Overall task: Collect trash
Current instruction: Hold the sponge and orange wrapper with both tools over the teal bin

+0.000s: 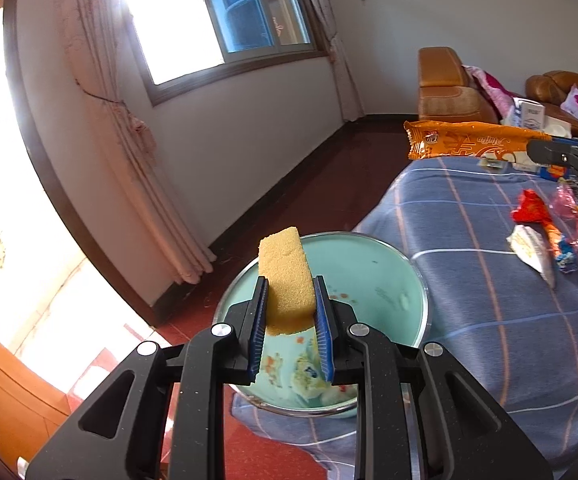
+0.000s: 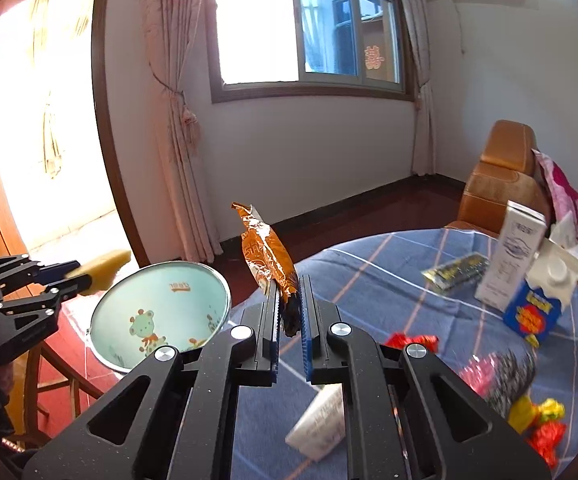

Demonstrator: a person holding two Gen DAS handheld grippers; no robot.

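Two grips, one basin waiting

Both of my grippers were loaded. My left gripper [image 1: 291, 300] had its blue pads clamped on a yellow sponge [image 1: 287, 280], which stood up between the pads and leaned toward twelve o'clock. My right gripper [image 2: 291, 308] was nearly closed, pinching the dark lower end of an orange snack wrapper [image 2: 267, 252]; the crumpled foil rose out of the pads toward eleven o'clock.

Just beyond the left pads, under the sponge, sat a mint-green basin [image 1: 377, 276] with a metal rim and cartoon prints on its inner wall. It rested at the edge of a table covered by a blue checked cloth [image 1: 469, 280]. From my right wrist view the same basin lay at nine o'clock of the wrapper, with the left gripper and its sponge at its far left rim.

Farther out on the cloth, at two to three o'clock from my right gripper, more litter lay scattered: a black and yellow packet [image 2: 455, 270], a white carton [image 2: 511, 258] standing upright, a blue box [image 2: 533, 314] just beside it, red candy wrappers [image 2: 411, 340], and a white packet [image 2: 321, 428] at six o'clock below the fingers. Yellow and red wrappers [image 2: 541, 426] sat near four o'clock.

Beyond the table stood a brown leather sofa [image 2: 501, 176], a curtain [image 2: 177, 112] and a window [image 2: 309, 28].
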